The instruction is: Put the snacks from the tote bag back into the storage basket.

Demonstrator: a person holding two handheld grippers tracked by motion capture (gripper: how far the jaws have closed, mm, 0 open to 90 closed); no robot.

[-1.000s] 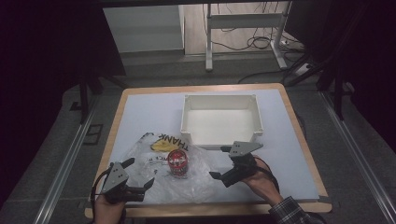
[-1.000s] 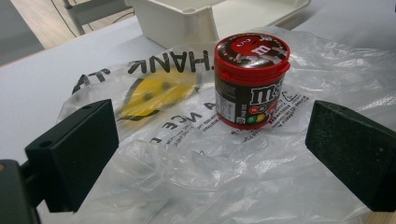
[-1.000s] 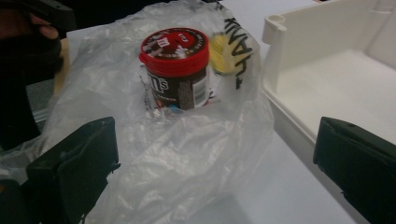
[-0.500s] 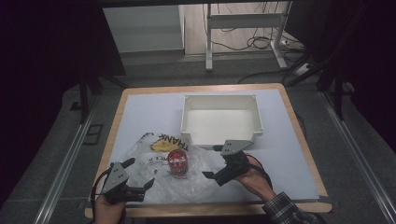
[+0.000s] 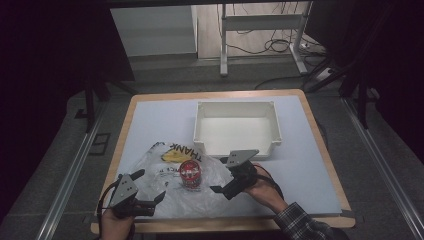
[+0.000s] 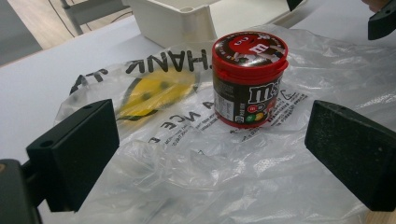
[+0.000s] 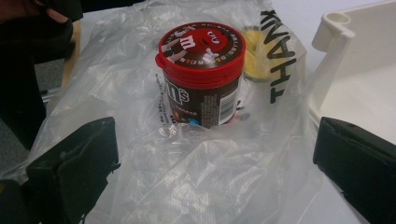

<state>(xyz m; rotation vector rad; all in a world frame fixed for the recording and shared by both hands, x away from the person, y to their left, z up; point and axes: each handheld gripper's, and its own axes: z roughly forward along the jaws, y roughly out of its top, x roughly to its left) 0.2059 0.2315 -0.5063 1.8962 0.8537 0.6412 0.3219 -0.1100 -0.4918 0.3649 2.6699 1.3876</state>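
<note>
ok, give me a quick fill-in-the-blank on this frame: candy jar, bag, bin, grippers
1. The candy jar stands upright on the plastic ____.
2. The jar's lid is ____ in colour.
3. The white bin holds ____.
4. The jaws of the left hand-held gripper and the right hand-held gripper are both ____.

Missing words: bag; red; nothing; open

Overhead looks down; gripper views (close) share candy tub (image 6: 250, 79).
</note>
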